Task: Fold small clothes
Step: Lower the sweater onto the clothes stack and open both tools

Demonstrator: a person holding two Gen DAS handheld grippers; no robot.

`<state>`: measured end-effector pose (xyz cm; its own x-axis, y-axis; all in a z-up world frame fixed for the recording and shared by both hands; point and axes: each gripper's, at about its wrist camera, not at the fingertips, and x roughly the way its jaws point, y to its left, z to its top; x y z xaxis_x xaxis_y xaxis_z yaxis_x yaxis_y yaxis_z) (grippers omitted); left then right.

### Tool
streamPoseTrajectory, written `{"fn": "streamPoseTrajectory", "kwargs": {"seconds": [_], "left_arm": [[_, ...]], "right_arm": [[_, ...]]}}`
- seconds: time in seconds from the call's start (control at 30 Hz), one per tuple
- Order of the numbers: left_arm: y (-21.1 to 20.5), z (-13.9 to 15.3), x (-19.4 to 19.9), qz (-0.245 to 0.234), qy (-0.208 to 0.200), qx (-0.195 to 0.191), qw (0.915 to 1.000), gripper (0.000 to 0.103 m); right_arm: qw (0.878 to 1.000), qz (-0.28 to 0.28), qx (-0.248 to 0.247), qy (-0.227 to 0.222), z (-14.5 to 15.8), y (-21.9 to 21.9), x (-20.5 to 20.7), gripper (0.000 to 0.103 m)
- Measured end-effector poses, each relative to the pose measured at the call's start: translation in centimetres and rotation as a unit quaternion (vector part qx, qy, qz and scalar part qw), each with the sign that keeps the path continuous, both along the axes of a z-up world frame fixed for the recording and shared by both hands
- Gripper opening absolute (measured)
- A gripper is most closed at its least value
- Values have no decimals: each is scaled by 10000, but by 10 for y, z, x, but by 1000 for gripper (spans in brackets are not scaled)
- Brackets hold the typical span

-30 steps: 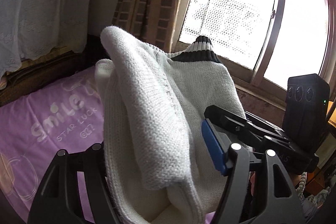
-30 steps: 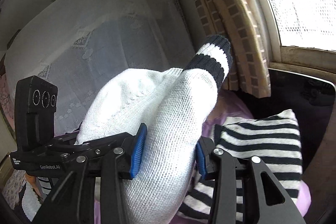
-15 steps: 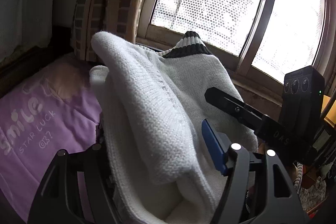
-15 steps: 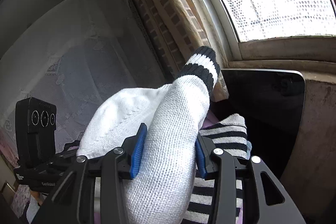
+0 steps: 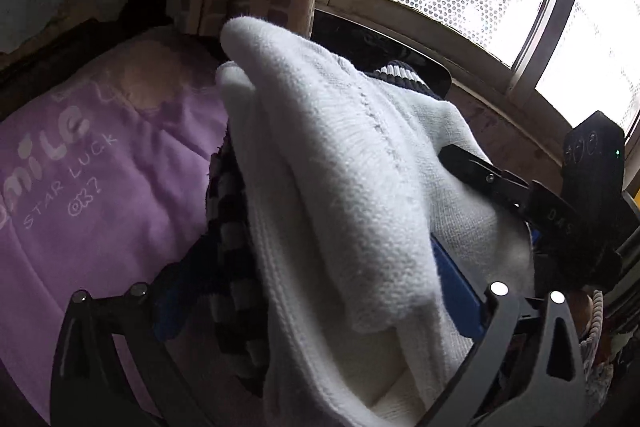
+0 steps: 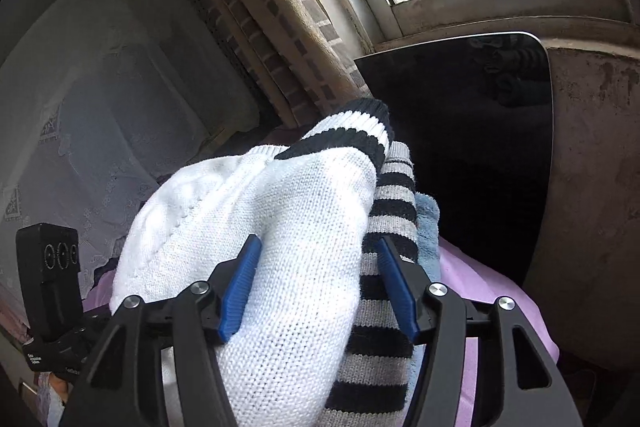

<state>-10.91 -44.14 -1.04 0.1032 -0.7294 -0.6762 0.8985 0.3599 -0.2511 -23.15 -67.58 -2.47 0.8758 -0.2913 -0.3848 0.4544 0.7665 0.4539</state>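
Observation:
A folded white knit sweater (image 5: 352, 195) with a black-striped cuff (image 6: 352, 131) lies between the jaws of both grippers. It rests on a folded black-and-grey striped garment (image 6: 384, 283), also seen under it in the left wrist view (image 5: 228, 227). My left gripper (image 5: 316, 303) has its jaws spread wide, with the sweater lying loose between them. My right gripper (image 6: 320, 287) is also open, its blue pads (image 6: 240, 283) apart; the right pad stands clear over the striped garment. The right gripper's body (image 5: 560, 211) shows in the left wrist view.
A purple bed sheet (image 5: 92, 187) with white lettering covers the bed. A light blue folded cloth (image 6: 428, 223) sits under the striped garment. A dark panel (image 6: 480, 147) leans under the window sill. A brick-patterned curtain (image 6: 280, 27) hangs behind.
Both grippers lowered the sweater onto the striped garment and toward the window. Their jaws have opened wider and let the sweater go.

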Motion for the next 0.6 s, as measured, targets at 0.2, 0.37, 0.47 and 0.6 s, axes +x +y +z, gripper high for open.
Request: {"fn": "streamPoseTrajectory", "kwargs": {"seconds": [0.2,0.37,0.47,0.6], "left_arm": [[29,15,-26,331,-1006,-63,9944,99],[50,27,-43,642,-1681,-123,9836,99],[62,33,-47,751,-1761,-201,9813,99],[79,37,-60,769,-1842,-316,9794,99]], "right_arm": [[9949,-547,-744,398,17,25,-13,75],[9861,-914,-1232,641,31,52,-29,79],[9850,-1026,-1231,639,35,66,-43,85],[9845,-1064,-1198,707,35,84,-55,90]]}}
